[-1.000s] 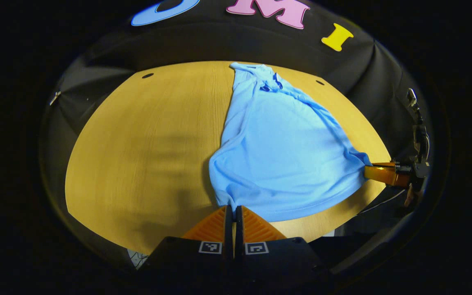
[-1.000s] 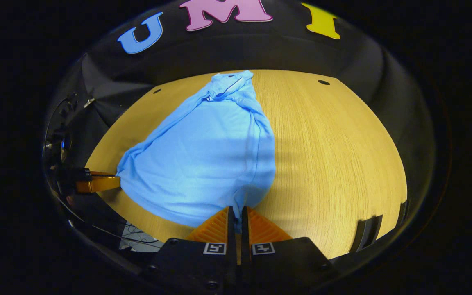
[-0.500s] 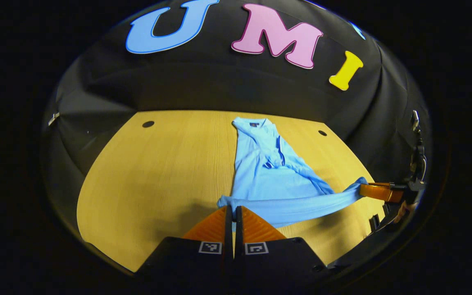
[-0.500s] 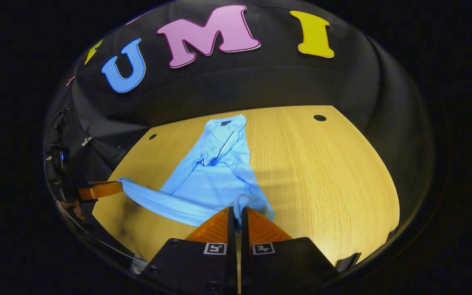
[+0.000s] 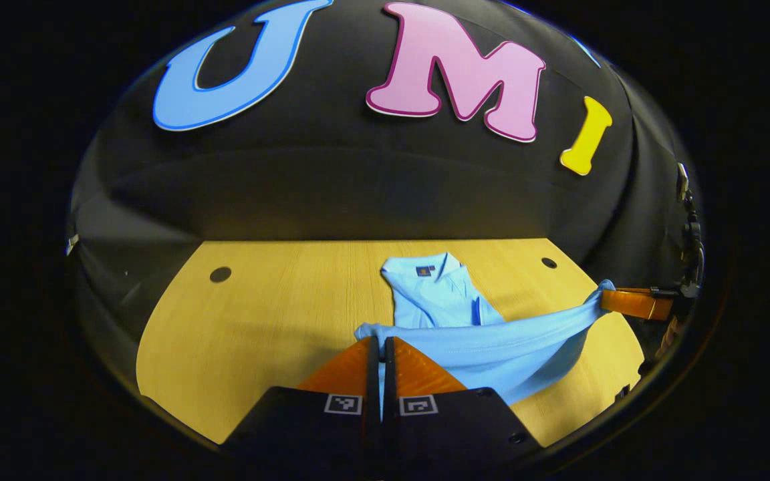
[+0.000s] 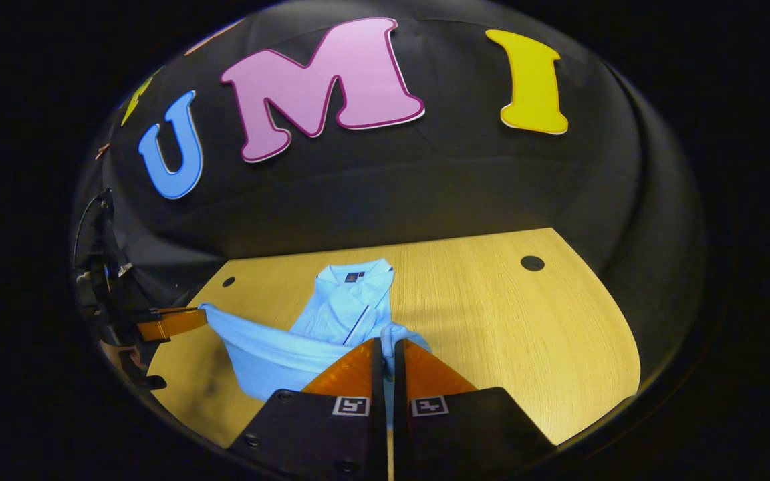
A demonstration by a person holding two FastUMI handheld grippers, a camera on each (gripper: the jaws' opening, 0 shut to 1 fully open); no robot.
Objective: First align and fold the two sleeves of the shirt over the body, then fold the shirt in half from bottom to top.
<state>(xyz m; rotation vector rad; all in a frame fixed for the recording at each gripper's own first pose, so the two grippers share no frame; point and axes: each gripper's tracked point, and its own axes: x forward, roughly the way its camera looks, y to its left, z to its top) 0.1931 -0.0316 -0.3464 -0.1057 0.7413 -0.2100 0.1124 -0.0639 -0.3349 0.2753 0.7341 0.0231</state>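
Note:
A light blue shirt [image 5: 452, 304] lies on the wooden table [image 5: 271, 314], collar toward the booth wall. Its bottom hem [image 5: 492, 341] is lifted off the table and stretched between both grippers. My left gripper [image 5: 378, 342] is shut on the hem's left corner. In the left gripper view, the right gripper [image 5: 609, 297] pinches the other corner at the far right. In the right gripper view, my right gripper [image 6: 387, 344] is shut on its hem corner, and the shirt [image 6: 348, 314] runs leftward to the left gripper [image 6: 191, 319]. The lifted hem hides the shirt's lower body.
The table [image 6: 525, 334] has small dark holes [image 5: 220, 274] [image 6: 531, 262] near its far corners. The black cloth wall stands close behind the table's far edge. Bare wood stretches to the left of the shirt in the left gripper view.
Both grippers have carried the hem forward toward the collar, and the views have tilted up toward the wall. The flat-lying part of the shirt has grown shorter.

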